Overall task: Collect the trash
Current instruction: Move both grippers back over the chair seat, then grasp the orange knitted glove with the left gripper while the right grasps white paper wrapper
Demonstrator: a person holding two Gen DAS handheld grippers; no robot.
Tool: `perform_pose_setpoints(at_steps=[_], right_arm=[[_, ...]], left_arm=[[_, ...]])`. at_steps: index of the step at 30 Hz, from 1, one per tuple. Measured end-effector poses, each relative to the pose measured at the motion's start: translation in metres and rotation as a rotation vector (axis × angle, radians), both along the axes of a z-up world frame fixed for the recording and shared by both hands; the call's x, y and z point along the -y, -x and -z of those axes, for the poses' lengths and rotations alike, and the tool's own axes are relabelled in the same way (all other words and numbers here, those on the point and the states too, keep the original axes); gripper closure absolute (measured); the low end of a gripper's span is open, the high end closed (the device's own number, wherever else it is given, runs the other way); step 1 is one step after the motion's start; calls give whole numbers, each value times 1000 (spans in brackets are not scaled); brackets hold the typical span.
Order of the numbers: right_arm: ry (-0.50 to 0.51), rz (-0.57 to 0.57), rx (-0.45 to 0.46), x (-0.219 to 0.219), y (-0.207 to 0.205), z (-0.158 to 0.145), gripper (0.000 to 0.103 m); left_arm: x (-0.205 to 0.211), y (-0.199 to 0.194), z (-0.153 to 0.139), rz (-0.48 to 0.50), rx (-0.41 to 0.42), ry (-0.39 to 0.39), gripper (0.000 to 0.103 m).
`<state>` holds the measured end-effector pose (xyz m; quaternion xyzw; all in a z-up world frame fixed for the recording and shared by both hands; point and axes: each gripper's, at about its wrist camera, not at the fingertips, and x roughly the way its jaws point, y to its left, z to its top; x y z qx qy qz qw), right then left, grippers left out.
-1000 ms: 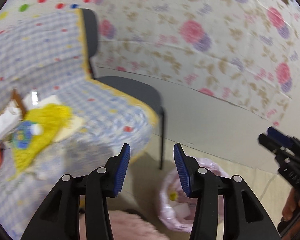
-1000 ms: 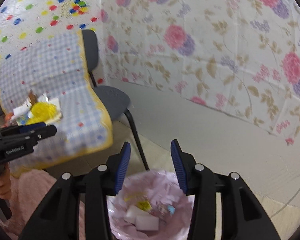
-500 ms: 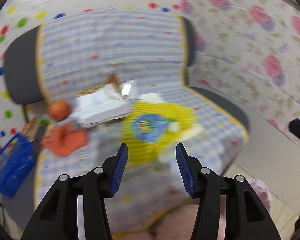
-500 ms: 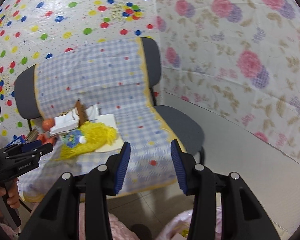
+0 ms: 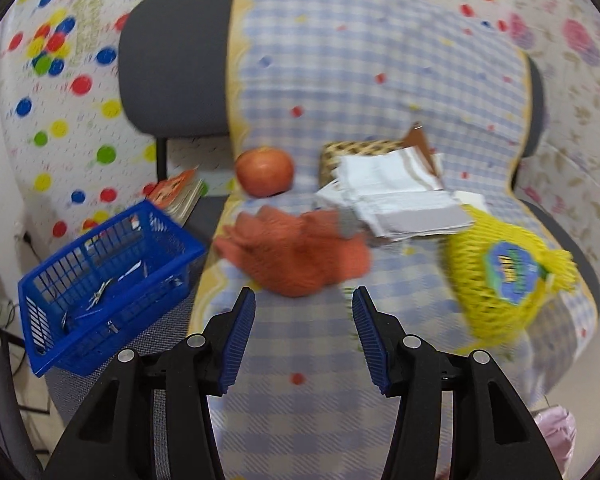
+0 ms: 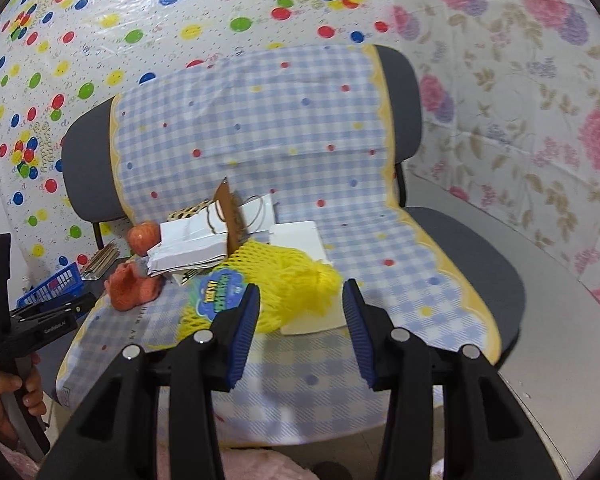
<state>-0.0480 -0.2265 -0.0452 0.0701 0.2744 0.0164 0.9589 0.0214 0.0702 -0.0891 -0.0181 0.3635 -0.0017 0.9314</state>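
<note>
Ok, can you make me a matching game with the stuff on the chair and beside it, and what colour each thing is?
Things:
1. basket
2. net bag
3. crumpled cloth
4. folded paper

Colours:
A. white
B. orange
C. blue
D. yellow

Pairs: 1-C, 2-D, 3-B, 4-A

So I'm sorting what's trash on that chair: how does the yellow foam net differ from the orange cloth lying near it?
The yellow foam net is open mesh with a blue and green sticker on it; the orange cloth looks plain and soft, with no label. The net lies towards the front right of the seat, the cloth at the left side, below the orange fruit. Both lie loose on the checked cover, and neither claw touches them.
</note>
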Motion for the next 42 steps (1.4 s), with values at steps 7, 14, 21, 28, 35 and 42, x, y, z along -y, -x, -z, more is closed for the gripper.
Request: perform_pose_setpoints(at_steps=[7, 14, 21, 28, 35, 42], right_arm=[[-7, -54, -40, -26, -46, 12, 53], [-15, -84, -43, -40, -72, 17, 53], [-12, -85, -63, -41, -83, 26, 56], [-14, -84, -68, -38, -80, 28, 56], [-26, -118, -71, -47, -82, 27, 56], [-89, -186, -95, -69, -119, 31, 67]], left_arm=[[-8, -32, 20, -25, -51, -9, 51], [-11, -67, 30, -51, -66, -40, 52], [-9, -92, 41, -40, -91, -70, 78], [-8, -78, 22, -19, -19, -55, 90], [1, -63, -27, 11, 89, -2, 90], [15, -78, -53, 33, 143, -2, 90]])
